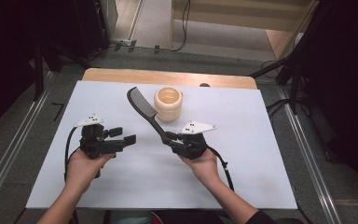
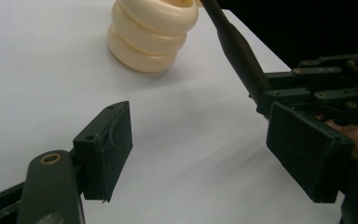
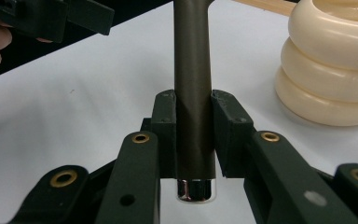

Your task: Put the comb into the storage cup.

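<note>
A black comb (image 1: 142, 105) slants up and to the left over the white board (image 1: 247, 163). My right gripper (image 1: 168, 138) is shut on its handle. In the right gripper view the two pads (image 3: 164, 126) press either side of the dark round handle (image 3: 192, 56), whose shiny end cap pokes out below them. A cream ribbed cup (image 1: 168, 103) stands upright just right of the comb's toothed end. At the left of the board my left gripper (image 1: 123, 136) is held open, pointing right toward the comb. Nothing lies between its pads (image 2: 109, 144), and ahead of them are the handle (image 2: 235, 46) and the cup (image 2: 151, 32).
The white board lies on a wooden table (image 1: 168, 76) whose far edge shows beyond it. Dark stands and cables stand on the floor to both sides. A cable trails from each gripper toward the person's forearms.
</note>
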The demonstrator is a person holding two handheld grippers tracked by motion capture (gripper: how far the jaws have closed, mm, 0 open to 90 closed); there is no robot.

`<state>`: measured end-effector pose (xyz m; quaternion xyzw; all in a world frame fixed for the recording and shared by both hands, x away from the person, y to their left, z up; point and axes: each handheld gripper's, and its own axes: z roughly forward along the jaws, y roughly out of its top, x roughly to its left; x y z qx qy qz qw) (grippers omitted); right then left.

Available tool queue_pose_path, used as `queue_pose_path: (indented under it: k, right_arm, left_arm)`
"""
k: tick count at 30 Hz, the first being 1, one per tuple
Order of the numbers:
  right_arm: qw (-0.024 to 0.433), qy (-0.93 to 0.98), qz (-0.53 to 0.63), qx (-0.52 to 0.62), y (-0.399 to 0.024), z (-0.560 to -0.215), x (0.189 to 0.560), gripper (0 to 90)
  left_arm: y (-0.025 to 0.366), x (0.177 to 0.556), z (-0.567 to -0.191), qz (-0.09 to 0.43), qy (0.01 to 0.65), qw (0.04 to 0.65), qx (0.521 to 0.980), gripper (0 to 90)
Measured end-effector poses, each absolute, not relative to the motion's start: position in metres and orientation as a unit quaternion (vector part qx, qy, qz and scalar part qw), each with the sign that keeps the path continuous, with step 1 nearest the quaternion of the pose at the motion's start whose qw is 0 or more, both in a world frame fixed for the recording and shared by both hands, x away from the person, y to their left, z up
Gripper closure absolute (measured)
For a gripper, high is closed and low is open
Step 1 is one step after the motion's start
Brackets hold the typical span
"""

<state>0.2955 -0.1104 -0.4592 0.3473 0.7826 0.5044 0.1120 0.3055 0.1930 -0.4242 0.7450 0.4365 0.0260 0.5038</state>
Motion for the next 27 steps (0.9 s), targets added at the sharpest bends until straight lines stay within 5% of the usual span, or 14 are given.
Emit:
queue_pose_path:
  k: [27]
  right_arm:
    - [0.136,0.763,0.523,0.354,-0.087,-0.461,0.304,70.4]
  left_arm:
    - [0.168,0.326,-0.418,0.036,0.465,0.514,0.719,25.4]
